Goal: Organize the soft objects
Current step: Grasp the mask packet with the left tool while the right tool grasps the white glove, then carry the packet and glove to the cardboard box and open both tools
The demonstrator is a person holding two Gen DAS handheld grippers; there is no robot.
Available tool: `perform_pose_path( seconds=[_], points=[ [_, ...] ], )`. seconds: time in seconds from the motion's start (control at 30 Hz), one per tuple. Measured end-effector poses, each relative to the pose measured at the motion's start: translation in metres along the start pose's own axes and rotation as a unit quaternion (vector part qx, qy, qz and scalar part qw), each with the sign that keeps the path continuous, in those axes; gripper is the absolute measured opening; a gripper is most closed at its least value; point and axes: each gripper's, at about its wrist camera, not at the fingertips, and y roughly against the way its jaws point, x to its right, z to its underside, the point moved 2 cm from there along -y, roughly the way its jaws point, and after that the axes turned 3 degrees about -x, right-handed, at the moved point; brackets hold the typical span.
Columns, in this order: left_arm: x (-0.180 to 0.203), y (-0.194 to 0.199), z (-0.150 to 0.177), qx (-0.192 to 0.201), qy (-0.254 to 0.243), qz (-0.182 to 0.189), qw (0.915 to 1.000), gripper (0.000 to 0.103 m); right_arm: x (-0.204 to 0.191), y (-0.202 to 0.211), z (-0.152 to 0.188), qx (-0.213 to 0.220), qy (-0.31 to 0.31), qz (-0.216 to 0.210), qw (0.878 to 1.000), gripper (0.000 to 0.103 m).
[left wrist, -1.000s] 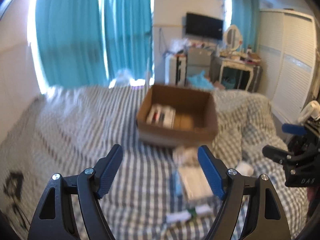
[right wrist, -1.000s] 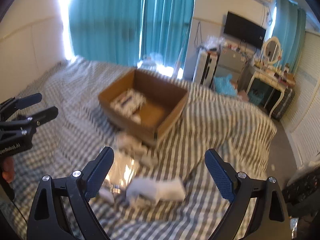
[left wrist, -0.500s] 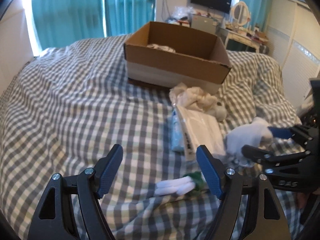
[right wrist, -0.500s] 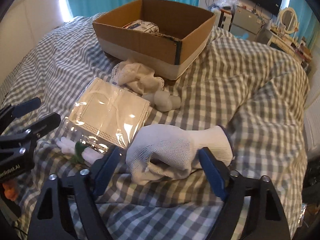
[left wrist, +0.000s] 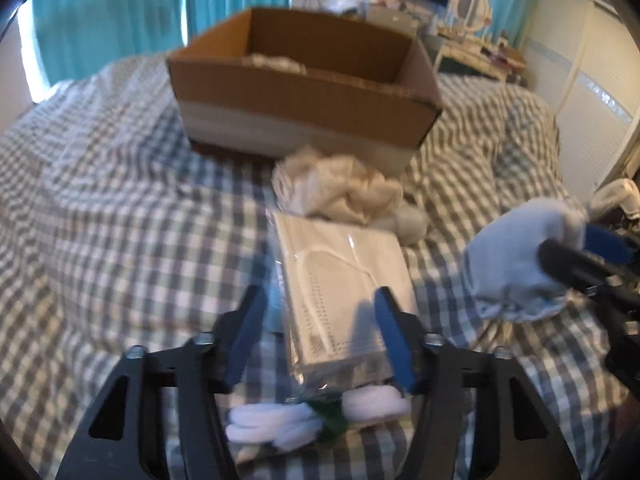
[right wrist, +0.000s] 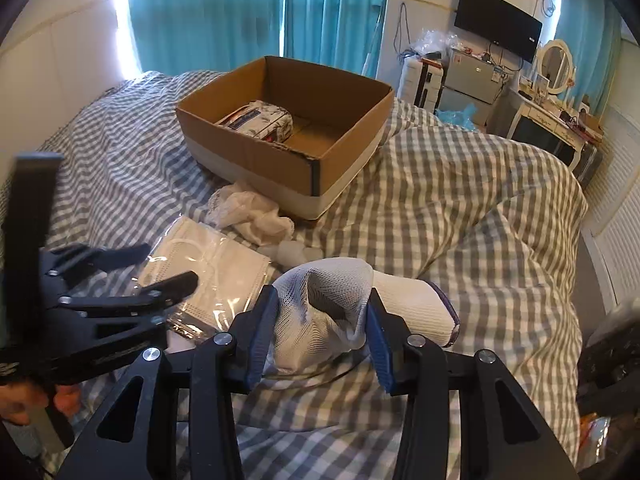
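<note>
My right gripper is shut on a white knit glove and holds it just above the checked bedspread; the glove also shows in the left wrist view. My left gripper has its jaws around the near end of a clear pack of face masks, narrowed but not visibly pressing it. The pack also shows in the right wrist view. An open cardboard box stands further back with a patterned tissue pack inside.
A crumpled white cloth and small white balls lie between the mask pack and the box. A second white glove with a green item lies under my left gripper. The bed edge drops at the right.
My right gripper closed on the white glove and lifted it. My left gripper moved forward over the mask pack and its jaws narrowed around it.
</note>
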Motion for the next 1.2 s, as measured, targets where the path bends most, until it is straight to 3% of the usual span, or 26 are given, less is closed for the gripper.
perform_pose_path(
  seconds=[0.07, 0.1, 0.2, 0.27, 0.33, 0.47, 0.5, 0.57, 0.6, 0.63, 0.7, 0.8, 0.9, 0.97, 1.1, 1.2],
  points=[
    [0.002, -0.010, 0.003, -0.018, -0.002, -0.005, 0.9998, 0.034, 0.001, 0.000, -0.002, 0.000, 0.000, 0.001, 1.000, 0.042],
    [0.002, -0.009, 0.003, -0.018, -0.002, -0.010, 0.9998, 0.021, 0.003, -0.001, -0.001, 0.000, 0.000, 0.004, 1.000, 0.041],
    [0.002, 0.004, 0.004, -0.006, 0.002, 0.011, 0.9999, 0.008, 0.005, 0.005, 0.000, 0.002, -0.004, 0.011, 1.000, 0.020],
    [0.000, 0.019, 0.005, 0.008, 0.001, 0.021, 0.9997, 0.005, 0.006, 0.012, -0.001, 0.007, -0.006, 0.006, 1.000, 0.019],
    [-0.002, 0.033, 0.005, 0.018, -0.003, 0.019, 0.9997, 0.003, 0.005, 0.014, -0.001, 0.003, -0.007, 0.001, 1.000, 0.010],
    [-0.011, 0.062, 0.004, 0.043, -0.004, 0.011, 0.9990, 0.003, 0.000, 0.013, 0.005, -0.010, -0.004, 0.007, 1.000, 0.010],
    [-0.013, 0.067, 0.003, 0.049, -0.006, 0.007, 0.9988, 0.003, -0.001, 0.013, 0.007, -0.013, -0.006, 0.008, 1.000, 0.011],
    [-0.021, 0.079, 0.002, 0.060, -0.007, -0.004, 0.9982, 0.003, 0.001, 0.011, 0.010, -0.015, -0.018, 0.011, 1.000, 0.041],
    [-0.026, 0.083, 0.001, 0.064, -0.006, -0.012, 0.9979, 0.003, 0.003, 0.010, 0.012, -0.014, -0.033, 0.003, 0.999, 0.067],
    [-0.032, 0.088, 0.000, 0.069, -0.004, -0.021, 0.9974, 0.003, 0.005, 0.007, 0.013, -0.012, -0.046, -0.008, 0.999, 0.073],
    [-0.038, 0.090, -0.003, 0.072, 0.003, -0.023, 0.9971, 0.003, 0.006, -0.003, 0.013, -0.031, -0.058, -0.027, 0.997, 0.073],
    [-0.050, 0.093, -0.005, 0.077, 0.013, -0.026, 0.9966, 0.003, -0.002, -0.024, 0.013, -0.062, -0.039, -0.020, 0.997, 0.073],
    [-0.059, 0.097, -0.004, 0.083, 0.024, -0.029, 0.9959, 0.003, -0.012, -0.054, 0.021, -0.123, -0.008, 0.040, 0.992, 0.075],
    [-0.064, 0.099, -0.001, 0.082, 0.032, -0.022, 0.9959, 0.003, -0.017, -0.058, 0.022, -0.127, 0.008, 0.063, 0.990, 0.072],
    [-0.069, 0.105, 0.002, 0.085, 0.024, -0.025, 0.9958, 0.003, -0.017, -0.042, 0.013, -0.094, 0.001, 0.068, 0.993, 0.038],
    [-0.074, 0.111, 0.001, 0.090, 0.028, -0.020, 0.9954, 0.003, -0.019, -0.025, 0.005, -0.072, 0.008, 0.068, 0.995, 0.034]
  ],
)
